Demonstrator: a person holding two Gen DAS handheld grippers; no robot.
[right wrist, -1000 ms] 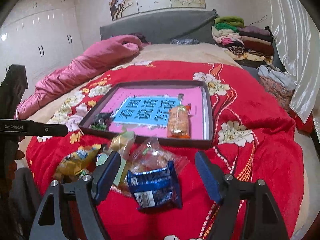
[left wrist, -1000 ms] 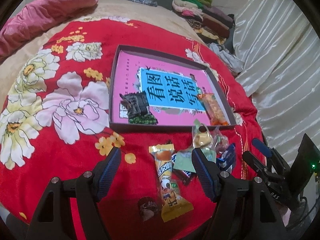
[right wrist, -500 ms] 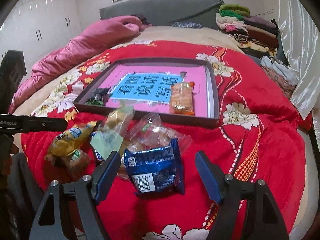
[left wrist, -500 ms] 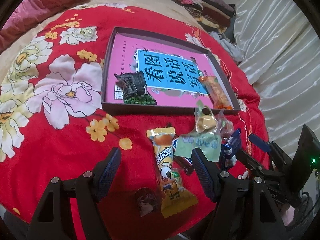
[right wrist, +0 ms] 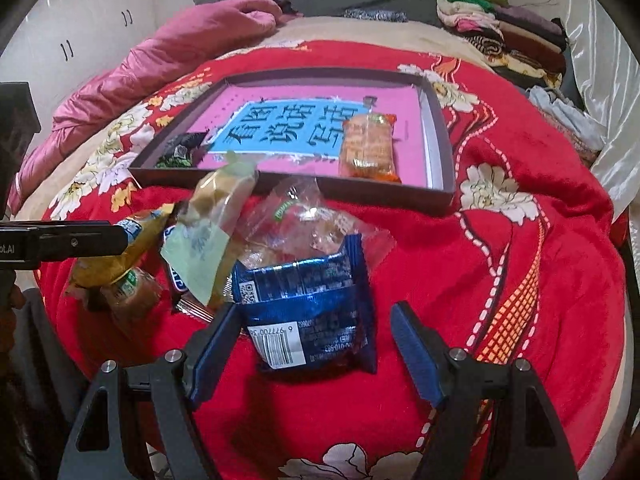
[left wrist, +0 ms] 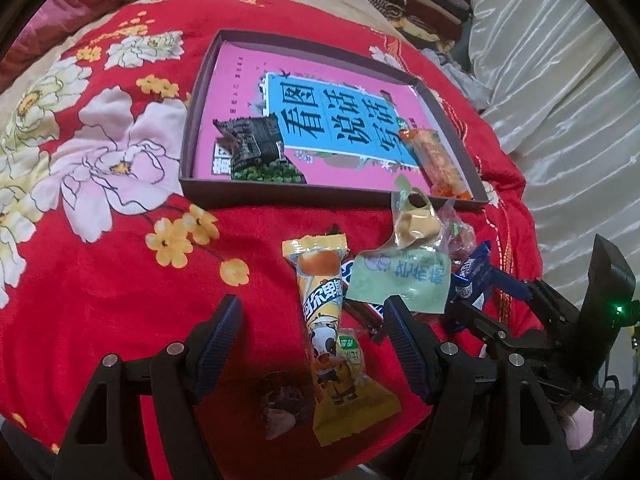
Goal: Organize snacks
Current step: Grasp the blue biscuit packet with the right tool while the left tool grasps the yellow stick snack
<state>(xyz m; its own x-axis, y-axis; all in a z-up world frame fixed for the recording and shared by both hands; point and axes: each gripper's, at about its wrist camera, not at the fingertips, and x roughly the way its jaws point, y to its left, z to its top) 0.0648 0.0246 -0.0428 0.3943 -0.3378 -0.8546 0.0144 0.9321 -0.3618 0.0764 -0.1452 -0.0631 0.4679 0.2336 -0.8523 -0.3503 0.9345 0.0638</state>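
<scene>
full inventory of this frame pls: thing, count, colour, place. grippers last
shallow dark-brown box tray: 1, pink liner with blue label, on the blanket
black crinkled snack packet: 1, in tray, near-left corner
orange snack packet: 1, in tray, right side
long yellow cake wrapper: 1, on blanket before tray
blue foil packet with barcode: 1, nearest the right gripper
pale-green packet: 1, in the loose pile
clear bag of wrapped snacks: 1, behind blue packet
small brown wrapped sweet: 1, beside yellow wrapper
red floral blanket: 1, covering bed
pink quilt: 1, far left
folded clothes stack: 1, mixed colours, far right
left gripper: 1, open, over yellow wrapper
right gripper: 1, open, at blue packet
</scene>
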